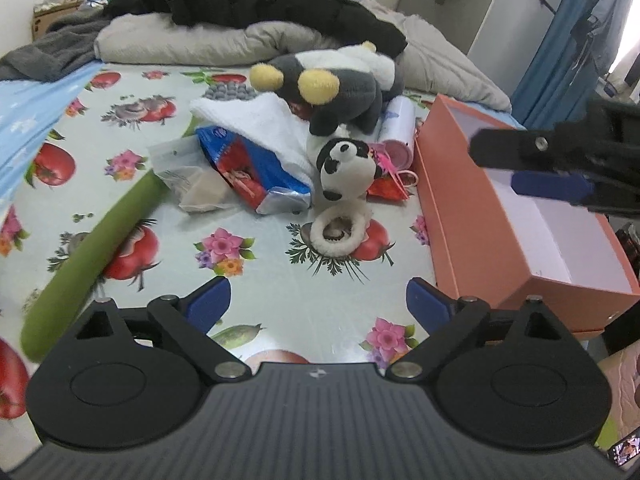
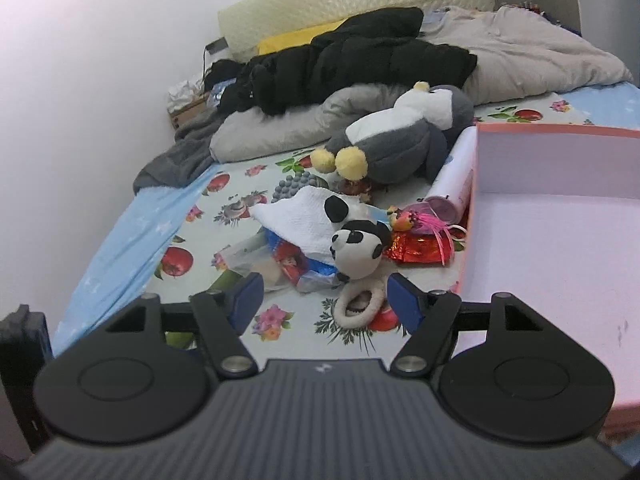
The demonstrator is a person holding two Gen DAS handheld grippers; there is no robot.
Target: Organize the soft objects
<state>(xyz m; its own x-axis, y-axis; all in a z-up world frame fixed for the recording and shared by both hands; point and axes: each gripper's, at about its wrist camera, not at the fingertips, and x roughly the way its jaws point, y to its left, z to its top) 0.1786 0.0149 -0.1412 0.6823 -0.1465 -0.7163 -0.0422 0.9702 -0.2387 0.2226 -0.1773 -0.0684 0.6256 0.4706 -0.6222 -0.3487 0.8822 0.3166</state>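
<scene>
Two views, first the left wrist. Left gripper [image 1: 318, 306] with fingers wide apart and nothing between them, above a bed [image 1: 276, 304] covered by a fruit-and-flower sheet. Ahead, a small pile: panda plush [image 1: 347, 168] in the middle, a white fluffy ring [image 1: 339, 233] just in front of it on the sheet, a white towel [image 1: 264, 122] behind to the left, lying over a blue and red packet [image 1: 244, 168]. Behind the pile, a grey and white plush toy [image 1: 340, 88] with yellow feet. To the right, an open orange box [image 1: 500, 216], white inside; right gripper [image 1: 532, 164] above it, at the right edge, fingers seen only from the side. A long green cushion [image 1: 92, 256] on the left.

Next the right wrist. Right gripper [image 2: 324, 300] with fingers apart, holding nothing, the fluffy ring [image 2: 358, 300] lying on the sheet beyond their gap. Panda plush [image 2: 358, 250] just behind the ring, towel [image 2: 298, 220] to its left, grey plush toy [image 2: 400, 140] further back. Orange box [image 2: 560, 216] close on the right. Black jacket [image 2: 340, 68] over grey bedding at the far end.
</scene>
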